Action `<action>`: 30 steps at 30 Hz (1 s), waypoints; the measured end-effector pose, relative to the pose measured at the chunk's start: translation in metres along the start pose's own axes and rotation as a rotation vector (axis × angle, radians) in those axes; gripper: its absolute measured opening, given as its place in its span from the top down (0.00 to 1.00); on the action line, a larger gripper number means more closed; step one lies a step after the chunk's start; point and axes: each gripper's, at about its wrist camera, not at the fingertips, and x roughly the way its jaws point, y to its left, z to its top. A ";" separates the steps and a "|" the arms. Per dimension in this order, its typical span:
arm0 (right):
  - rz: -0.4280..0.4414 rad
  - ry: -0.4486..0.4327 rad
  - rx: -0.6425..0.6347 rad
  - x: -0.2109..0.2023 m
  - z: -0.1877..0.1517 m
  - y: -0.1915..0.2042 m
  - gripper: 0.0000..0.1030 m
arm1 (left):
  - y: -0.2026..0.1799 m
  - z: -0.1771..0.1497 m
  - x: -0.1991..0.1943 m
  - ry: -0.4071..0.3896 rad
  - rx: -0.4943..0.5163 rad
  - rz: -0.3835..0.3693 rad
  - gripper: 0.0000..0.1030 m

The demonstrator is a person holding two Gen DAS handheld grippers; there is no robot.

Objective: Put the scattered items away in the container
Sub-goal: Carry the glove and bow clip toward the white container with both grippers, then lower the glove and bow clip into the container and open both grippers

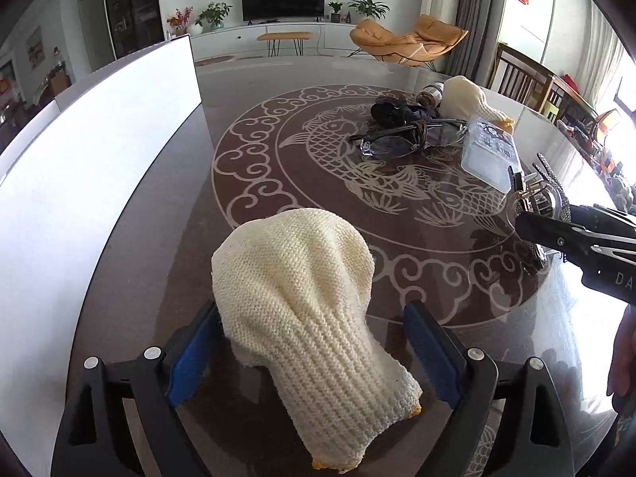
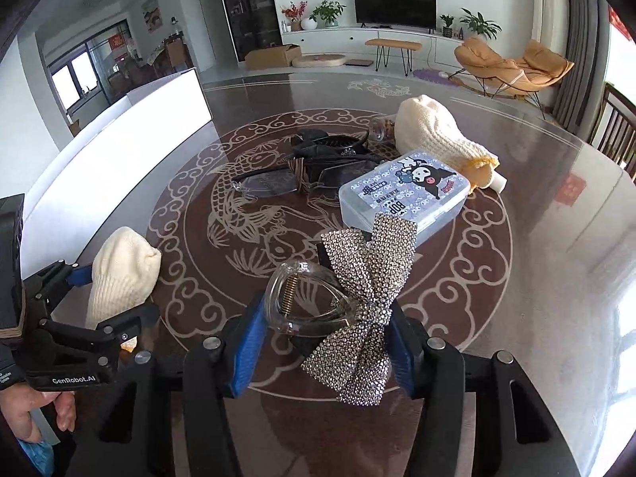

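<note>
A cream knitted glove lies on the dark patterned table between the blue pads of my left gripper. Its jaws stand wide. The left pad brushes the knit and the right pad is clear of it. In the right wrist view this glove shows at the far left with the left gripper around it. My right gripper is shut on a clear hair clip with a rhinestone bow, both pads against it. The white container stands along the table's left side.
Mid-table lie a second cream glove, a clear plastic box with a cartoon label, glasses, a black hair claw and a small jar. A hand holds the left gripper. Wooden chairs stand at the right.
</note>
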 end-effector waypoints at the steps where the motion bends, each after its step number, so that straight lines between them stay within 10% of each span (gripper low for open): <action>1: -0.005 0.000 0.002 0.001 -0.001 -0.001 0.45 | -0.002 0.001 0.001 0.004 0.007 0.009 0.11; 10: 0.000 -0.015 0.038 0.013 -0.012 0.000 0.45 | 0.001 0.004 0.005 0.016 -0.009 0.019 0.03; 13: 0.022 -0.048 0.047 0.004 -0.014 -0.001 0.51 | 0.007 0.002 -0.005 -0.035 -0.032 -0.006 0.45; 30: 0.175 -0.013 0.032 -0.021 -0.004 0.054 0.51 | 0.065 0.019 -0.100 -0.138 -0.154 -0.196 0.50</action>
